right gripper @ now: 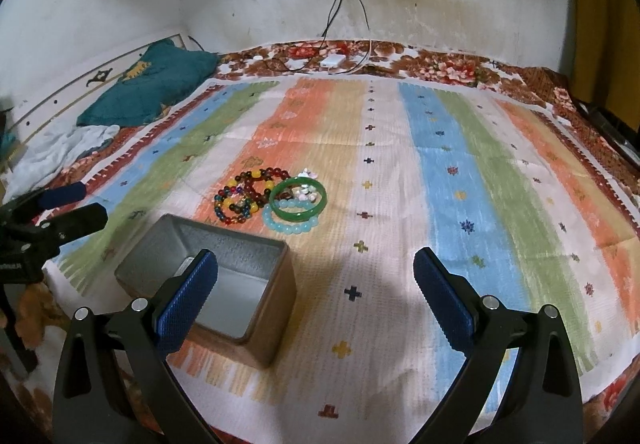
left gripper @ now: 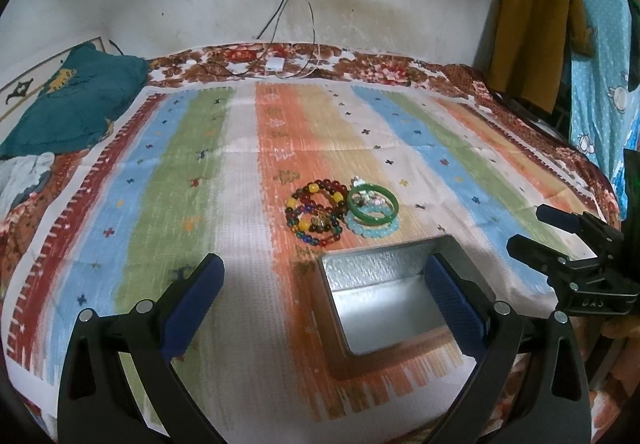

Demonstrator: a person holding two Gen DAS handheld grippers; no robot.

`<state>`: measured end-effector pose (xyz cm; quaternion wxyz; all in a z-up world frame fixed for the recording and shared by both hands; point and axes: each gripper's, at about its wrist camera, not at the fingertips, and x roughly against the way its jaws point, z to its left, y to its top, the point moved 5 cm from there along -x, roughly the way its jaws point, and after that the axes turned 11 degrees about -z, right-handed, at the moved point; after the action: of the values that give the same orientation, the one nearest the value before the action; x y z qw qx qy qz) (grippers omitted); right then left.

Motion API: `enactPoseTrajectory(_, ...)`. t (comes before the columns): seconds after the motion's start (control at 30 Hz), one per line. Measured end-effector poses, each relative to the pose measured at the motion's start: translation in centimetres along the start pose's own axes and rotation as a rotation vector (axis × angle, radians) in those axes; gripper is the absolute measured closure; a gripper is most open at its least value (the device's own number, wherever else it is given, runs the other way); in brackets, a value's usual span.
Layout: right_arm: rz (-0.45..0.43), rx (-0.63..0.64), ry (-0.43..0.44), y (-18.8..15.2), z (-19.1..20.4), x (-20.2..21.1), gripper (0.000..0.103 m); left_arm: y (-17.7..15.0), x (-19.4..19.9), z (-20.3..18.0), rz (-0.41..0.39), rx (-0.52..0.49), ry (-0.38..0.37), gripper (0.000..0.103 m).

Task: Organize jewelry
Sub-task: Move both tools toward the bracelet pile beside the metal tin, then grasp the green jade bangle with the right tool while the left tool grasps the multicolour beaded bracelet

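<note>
Left hand-held gripper (left gripper: 324, 304): fingers spread wide, holding nothing, poised above the striped cloth (left gripper: 224, 203) on the bed. The open metal tin (left gripper: 384, 304) sits just below and ahead of its right finger, interior bare. Beyond the tin, ahead of both grippers, the jewelry lies in a touching cluster: multicoloured bead bracelets (left gripper: 316, 213) on the left, a green bangle (left gripper: 373, 203) overlapping a pale blue bead bracelet (left gripper: 372, 228) on the right. Right hand-held gripper (right gripper: 316, 300): fingers likewise parted and empty, tin beneath its left finger, cluster ahead-left.
</note>
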<state>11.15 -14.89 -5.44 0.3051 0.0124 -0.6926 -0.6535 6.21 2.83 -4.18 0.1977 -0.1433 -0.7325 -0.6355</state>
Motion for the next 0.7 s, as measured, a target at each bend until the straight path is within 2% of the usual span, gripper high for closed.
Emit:
enactPoseTrajectory(0.43, 0.049, -0.009, 0.023, 1.2, -0.6, -3.4, 0.003, 0.7, -4.0, 0.5, 0.098, -0.027, -0.017, 0.005)
enactPoseTrajectory(0.7, 0.089, -0.02, 0.025, 1.9, -1.0, -6.1, 0.003, 0.7, -6.2, 1.6, 0.155, -0.001, -0.009, 0.005)
